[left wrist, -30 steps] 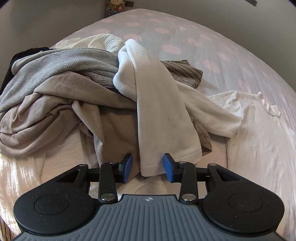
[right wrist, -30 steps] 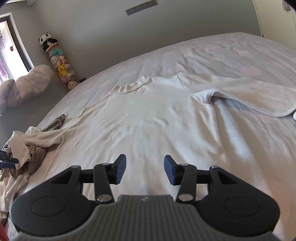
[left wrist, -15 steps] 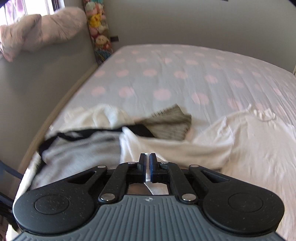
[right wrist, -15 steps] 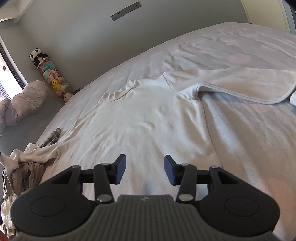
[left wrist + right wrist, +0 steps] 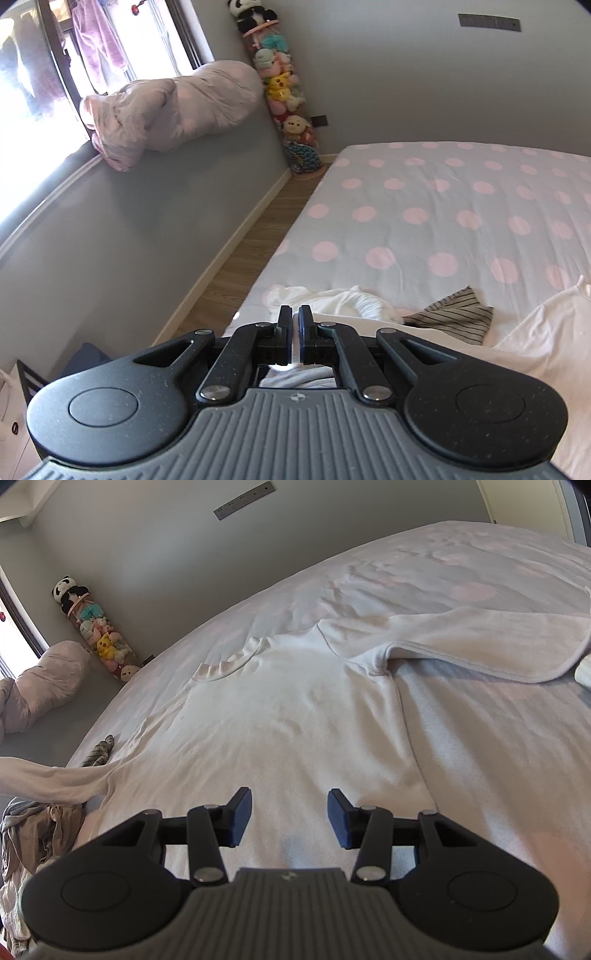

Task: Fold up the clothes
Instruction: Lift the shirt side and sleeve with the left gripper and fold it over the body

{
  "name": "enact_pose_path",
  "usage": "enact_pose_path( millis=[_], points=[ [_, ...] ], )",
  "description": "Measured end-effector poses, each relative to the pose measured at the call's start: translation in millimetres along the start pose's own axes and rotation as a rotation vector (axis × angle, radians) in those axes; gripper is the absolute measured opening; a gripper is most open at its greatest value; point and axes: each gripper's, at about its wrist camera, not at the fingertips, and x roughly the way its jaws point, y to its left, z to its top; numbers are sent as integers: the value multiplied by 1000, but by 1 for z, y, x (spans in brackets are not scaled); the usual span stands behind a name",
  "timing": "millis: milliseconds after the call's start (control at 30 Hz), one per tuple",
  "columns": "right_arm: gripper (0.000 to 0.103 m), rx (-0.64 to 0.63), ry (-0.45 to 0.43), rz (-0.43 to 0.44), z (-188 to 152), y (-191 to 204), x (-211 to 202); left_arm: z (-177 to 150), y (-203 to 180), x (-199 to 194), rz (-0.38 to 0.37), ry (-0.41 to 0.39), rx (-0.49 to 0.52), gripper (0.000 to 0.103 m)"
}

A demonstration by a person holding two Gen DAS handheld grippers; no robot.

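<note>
A white long-sleeved shirt [image 5: 295,716] lies spread flat on the bed, collar away from me. My left gripper [image 5: 295,332] is shut on the cuff end of its left sleeve [image 5: 291,374]. In the right wrist view that sleeve [image 5: 48,779] is lifted and stretched out to the left. The shirt's other sleeve [image 5: 461,642] lies across the bed to the right. My right gripper [image 5: 290,818] is open and empty, hovering just above the shirt's lower body.
A pile of unfolded clothes [image 5: 40,834] lies at the bed's left edge, with a striped garment [image 5: 454,321] and white cloth [image 5: 332,299]. The polka-dot bedsheet [image 5: 424,221] stretches beyond. A grey wall, floor strip [image 5: 251,251] and a tube of plush toys [image 5: 284,96] lie left.
My left gripper closed on the sleeve cuff and lifted it up and away from the clothes pile. My right gripper stayed open and shifted slightly over the shirt.
</note>
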Motion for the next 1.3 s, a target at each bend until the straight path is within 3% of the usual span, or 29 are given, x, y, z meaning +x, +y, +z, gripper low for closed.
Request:
enact_pose_path(
  millis=[100, 333, 500, 767, 900, 1300],
  points=[
    [49, -5, 1, 2, 0, 1, 1, 0, 4, -1, -25, 4, -19, 2],
    [49, -5, 4, 4, 1, 0, 0, 16, -23, -23, -198, 10, -41, 2],
    [49, -22, -12, -5, 1, 2, -2, 47, -70, -52, -351, -23, -35, 2],
    [49, -109, -19, -151, 5, 4, -3, 102, -184, -110, -605, -102, 41, 2],
    [49, -98, -40, -151, 8, -1, -6, 113, -250, -126, -656, -126, 127, 1],
    [50, 59, -39, -121, 17, -29, 3, 89, -434, -101, -818, -34, 305, 2]
  ],
)
